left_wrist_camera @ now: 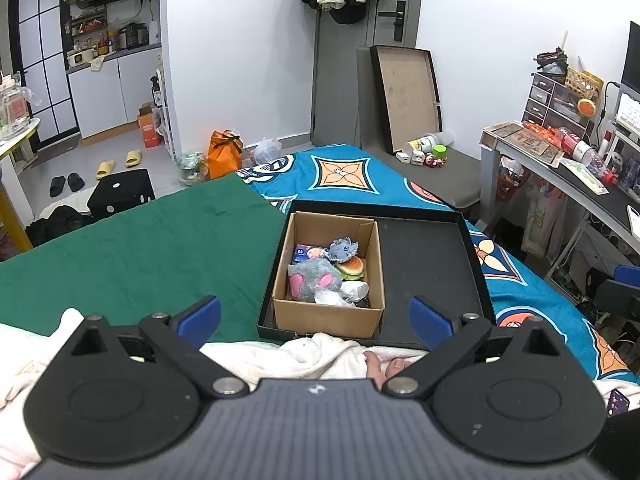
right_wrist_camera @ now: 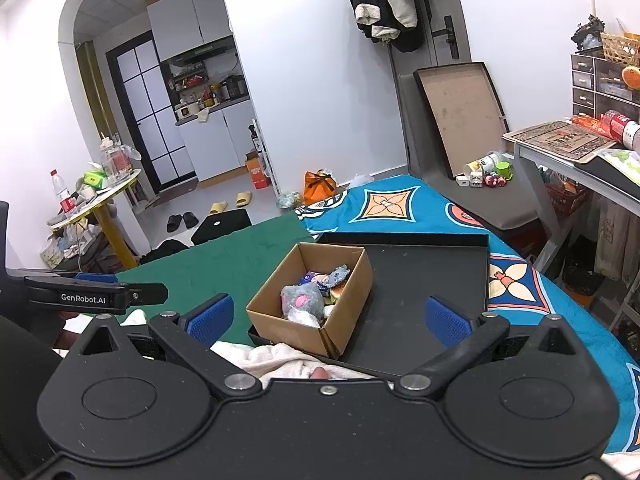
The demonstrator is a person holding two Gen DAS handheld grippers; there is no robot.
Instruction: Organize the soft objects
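Looking through the left wrist view, the left gripper [left_wrist_camera: 314, 322] hangs spread wide with nothing in it, hovering short of the cardboard box [left_wrist_camera: 329, 274], which sits in the left half of a black tray [left_wrist_camera: 436, 264], probably so it won't slide on the bedspread. The soft stuff is already piled inside: a grey plush [left_wrist_camera: 314, 282], a burger toy [left_wrist_camera: 350, 267]. From the right wrist view, the right gripper [right_wrist_camera: 330, 320] is equally spread and empty, held back, box [right_wrist_camera: 310, 300] straight ahead.
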